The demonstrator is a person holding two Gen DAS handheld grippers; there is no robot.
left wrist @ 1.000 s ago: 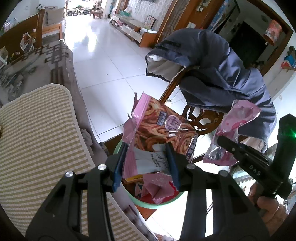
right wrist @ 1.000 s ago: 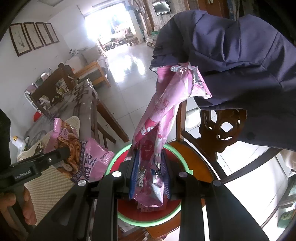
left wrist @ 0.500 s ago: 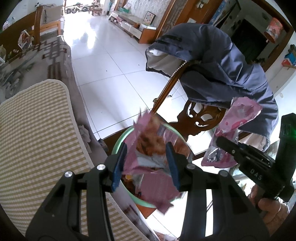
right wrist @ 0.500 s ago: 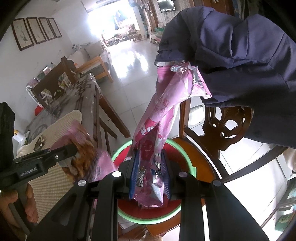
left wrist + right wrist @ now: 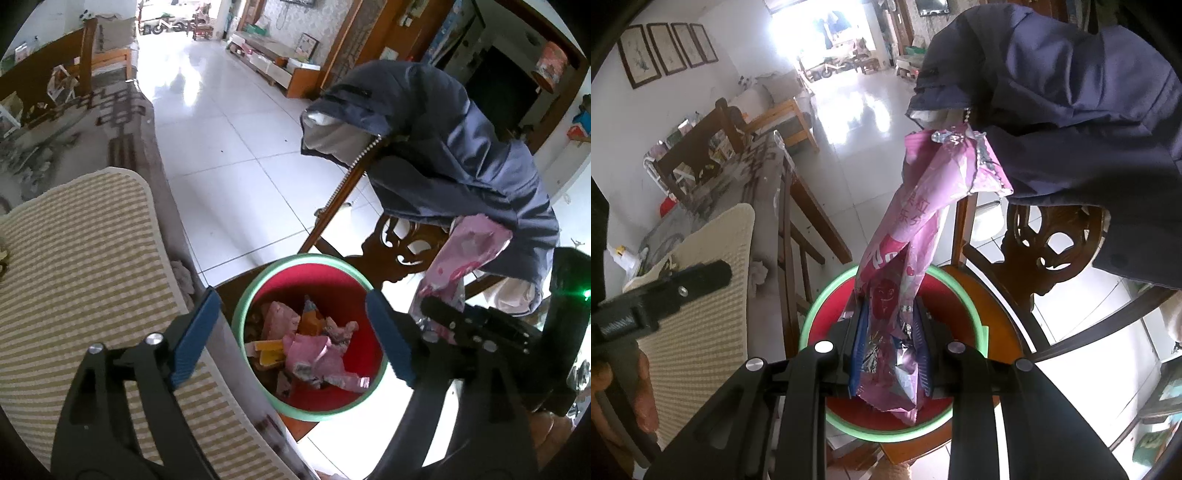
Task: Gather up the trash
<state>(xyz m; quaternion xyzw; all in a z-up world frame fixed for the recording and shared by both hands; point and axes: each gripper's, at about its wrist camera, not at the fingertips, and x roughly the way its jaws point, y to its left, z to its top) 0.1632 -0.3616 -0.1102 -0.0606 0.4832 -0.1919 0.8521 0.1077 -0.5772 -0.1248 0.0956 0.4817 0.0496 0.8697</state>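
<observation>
A red bin with a green rim [image 5: 258, 291] stands on a wooden chair seat and holds several crumpled wrappers [image 5: 314, 350]. My left gripper [image 5: 295, 336] is open and empty just above the bin's mouth. My right gripper [image 5: 890, 343] is shut on a long pink snack bag [image 5: 923, 218] and holds it upright over the bin [image 5: 812, 317]. That bag [image 5: 458, 258] and the right gripper also show at the right of the left wrist view.
A dark blue jacket [image 5: 461, 155] hangs over the carved wooden chair back [image 5: 399, 247]. A striped beige cushion [image 5: 74, 266] lies at the left, beside a table with a grey cloth [image 5: 92, 122]. White tiled floor [image 5: 229, 140] stretches beyond.
My left gripper opened and let go of its snack wrapper, which dropped into the bin. My right gripper has kept its hold on the pink bag.
</observation>
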